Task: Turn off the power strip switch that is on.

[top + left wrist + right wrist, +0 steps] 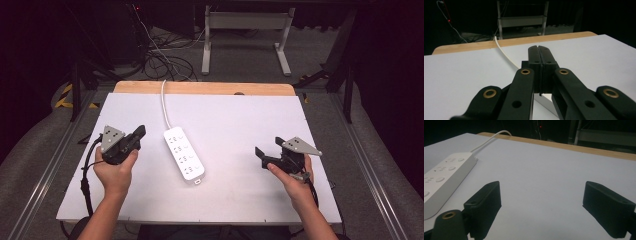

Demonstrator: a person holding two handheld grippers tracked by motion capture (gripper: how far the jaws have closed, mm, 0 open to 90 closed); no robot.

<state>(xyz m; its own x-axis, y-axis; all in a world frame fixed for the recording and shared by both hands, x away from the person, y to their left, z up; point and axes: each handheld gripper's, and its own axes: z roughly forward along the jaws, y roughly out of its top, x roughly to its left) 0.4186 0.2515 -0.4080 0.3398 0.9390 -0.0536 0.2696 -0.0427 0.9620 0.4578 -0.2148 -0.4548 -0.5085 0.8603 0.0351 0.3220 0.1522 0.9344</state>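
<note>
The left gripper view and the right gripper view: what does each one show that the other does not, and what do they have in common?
The left gripper view alone shows the left hand-held gripper, its jaws pressed together with nothing between them. The right gripper view alone shows the right hand-held gripper with its jaws wide apart, and the socket face of the white power strip. Both show the strip's white cable, the white tabletop and its wooden far edge.

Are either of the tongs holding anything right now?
No. The left tongs are shut on nothing; the right tongs stand open beside the power strip.
</note>
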